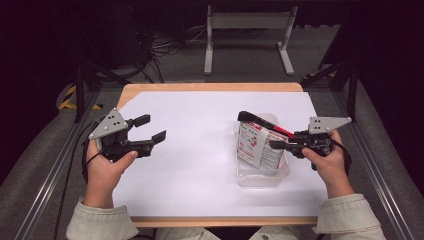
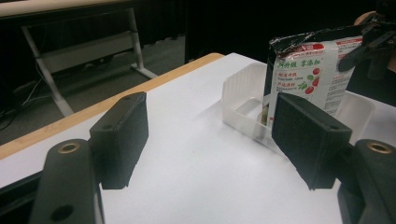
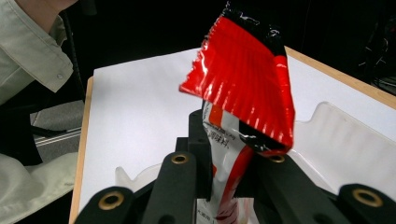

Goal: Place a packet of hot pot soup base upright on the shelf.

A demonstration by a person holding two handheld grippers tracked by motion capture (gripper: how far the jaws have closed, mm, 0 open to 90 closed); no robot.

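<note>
Two grippers work over the table [image 1: 150,89], which carries a white sheet. Starting at the left edge, our left gripper [image 1: 148,131] hovers above the sheet with its jaws spread wide and nothing between them. In the left gripper view its pads [image 2: 122,135] frame bare white paper, with the tray and packet well ahead and toward the right.

Moving right, a clear plastic tray [image 1: 263,176] sits on the sheet near the right edge. A packet [image 1: 255,144], white with red print and a red and black top, stands in the tray, leaning, with its long axis running up out of it.

At the right edge, our right gripper [image 1: 281,144] reaches in from the right side and has its jaws closed on the packet's side. In the right gripper view the packet [image 3: 243,84] rises straight up from between the jaws, its crimped red top above them.

We judge that the right gripper, already on the packet, is the one placed to move it. The left gripper is well apart from it and would have to cross the open sheet to the right to help.
</note>
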